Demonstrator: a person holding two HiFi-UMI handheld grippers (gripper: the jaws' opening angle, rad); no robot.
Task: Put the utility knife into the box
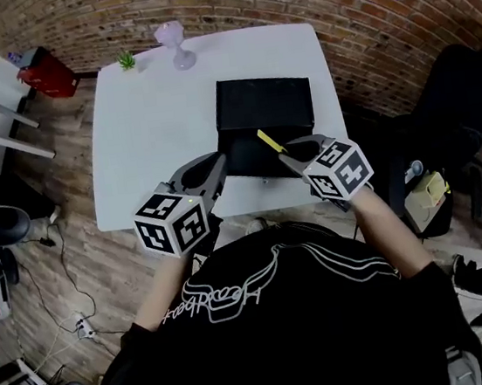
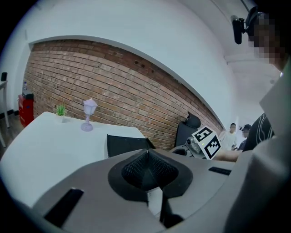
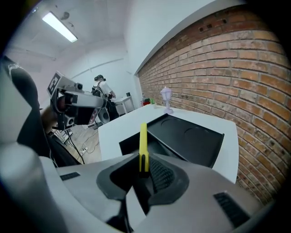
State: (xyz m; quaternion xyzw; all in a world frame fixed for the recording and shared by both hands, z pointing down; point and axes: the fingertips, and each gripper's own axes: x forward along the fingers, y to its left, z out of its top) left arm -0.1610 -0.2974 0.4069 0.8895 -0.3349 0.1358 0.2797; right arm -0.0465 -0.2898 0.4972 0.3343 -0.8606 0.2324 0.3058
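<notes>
The right gripper (image 1: 292,157) is found clamped on the yellow utility knife (image 3: 143,144), which is gripped by 1 end between the 2 pads, its free end pointed toward the black box (image 1: 262,96). In the head view the knife is seen over the front part of the box. The left gripper (image 1: 218,162) is found closed with nothing between its jaws, just beside the box's front left corner. The box is set on the white table (image 1: 149,129), well apart from 1 purple lamp ornament (image 1: 176,46) and 1 small green plant (image 1: 127,60) at the far edge.

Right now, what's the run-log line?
right gripper: jaws shut on utility knife | left gripper: jaws shut, empty | box: open
</notes>
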